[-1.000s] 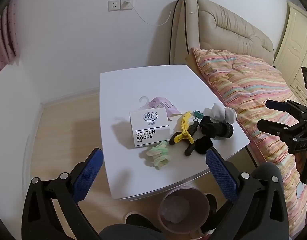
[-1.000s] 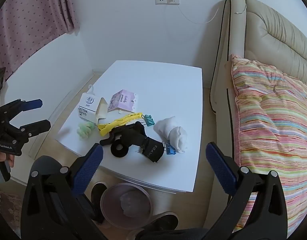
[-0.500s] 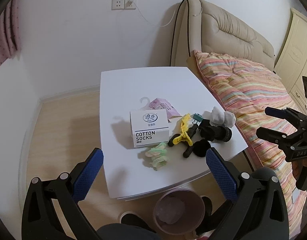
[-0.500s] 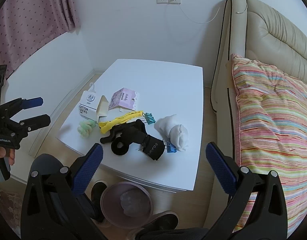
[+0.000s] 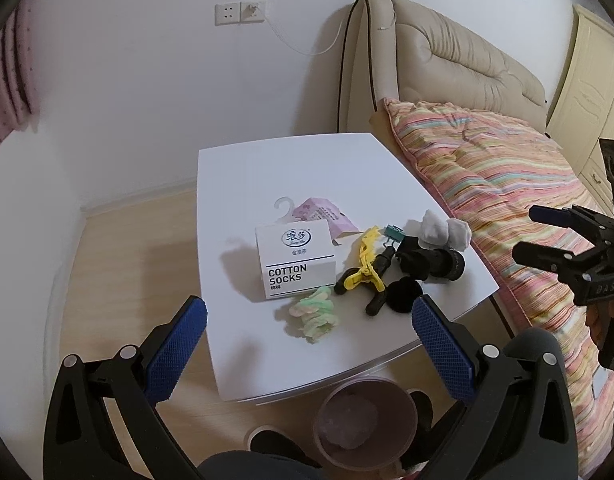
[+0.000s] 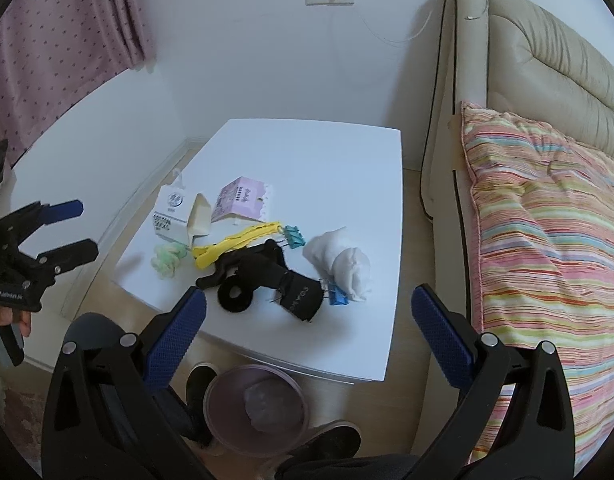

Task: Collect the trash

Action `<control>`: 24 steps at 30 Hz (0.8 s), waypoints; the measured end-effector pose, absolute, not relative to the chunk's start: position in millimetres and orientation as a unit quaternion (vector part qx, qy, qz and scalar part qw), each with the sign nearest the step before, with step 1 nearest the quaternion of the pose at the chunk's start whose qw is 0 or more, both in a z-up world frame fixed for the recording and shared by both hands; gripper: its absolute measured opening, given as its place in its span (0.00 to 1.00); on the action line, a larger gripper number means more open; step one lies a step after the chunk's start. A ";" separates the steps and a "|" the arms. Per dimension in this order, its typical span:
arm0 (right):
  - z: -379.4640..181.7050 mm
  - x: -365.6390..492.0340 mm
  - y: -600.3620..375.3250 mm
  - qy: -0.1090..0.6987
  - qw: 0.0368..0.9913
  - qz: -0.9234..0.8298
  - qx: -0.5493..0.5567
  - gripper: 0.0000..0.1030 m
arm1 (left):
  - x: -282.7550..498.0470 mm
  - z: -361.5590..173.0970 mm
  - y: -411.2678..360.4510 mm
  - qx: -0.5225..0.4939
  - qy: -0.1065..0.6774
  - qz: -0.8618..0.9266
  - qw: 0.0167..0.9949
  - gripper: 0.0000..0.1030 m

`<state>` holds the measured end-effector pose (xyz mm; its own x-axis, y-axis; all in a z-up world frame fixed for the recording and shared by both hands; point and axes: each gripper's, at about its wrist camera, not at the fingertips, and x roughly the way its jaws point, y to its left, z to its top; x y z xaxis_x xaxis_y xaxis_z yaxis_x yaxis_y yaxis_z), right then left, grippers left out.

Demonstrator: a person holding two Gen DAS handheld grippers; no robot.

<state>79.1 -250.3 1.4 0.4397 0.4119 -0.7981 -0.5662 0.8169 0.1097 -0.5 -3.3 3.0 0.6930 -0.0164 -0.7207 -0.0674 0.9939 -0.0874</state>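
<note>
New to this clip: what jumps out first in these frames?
A heap of small clutter near the front edge of the white table: a box marked COTTON SOCKS, a yellow clip, black socks and a crumpled white tissue. Below that edge a bin stands on the floor with something pale inside. Both grippers, left and right, hang open and empty above the table.

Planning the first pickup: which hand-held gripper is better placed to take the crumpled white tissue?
Probably the right hand-held gripper. The crumpled white tissue lies on the table's bed-side edge, almost straight ahead of it; the left hand-held gripper faces the sock box. Both are open and empty.
</note>
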 end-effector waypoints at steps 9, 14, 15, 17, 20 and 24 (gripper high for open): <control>-1.0 108.0 -240.9 0.455 0.831 0.296 -0.123 0.97 | 2.9 1.9 -3.7 -0.062 0.399 0.014 0.915 0.95; -12.9 134.5 -229.2 0.477 0.810 0.306 -0.153 0.97 | 3.5 -0.6 -1.8 -0.060 0.405 0.016 0.912 0.95; -15.5 140.4 -226.9 0.483 0.805 0.308 -0.157 0.97 | 3.6 -1.1 -1.2 -0.061 0.405 0.016 0.912 0.95; -21.6 150.9 -222.5 0.496 0.795 0.307 -0.167 0.97 | 3.6 -2.6 0.2 -0.063 0.407 0.016 0.911 0.95; -33.0 164.9 -214.3 0.518 0.778 0.306 -0.183 0.97 | 2.8 -4.7 1.1 -0.072 0.409 0.014 0.909 0.95; -53.0 178.0 -204.1 0.549 0.752 0.296 -0.212 0.97 | 2.6 -7.7 3.5 -0.074 0.412 0.015 0.908 0.95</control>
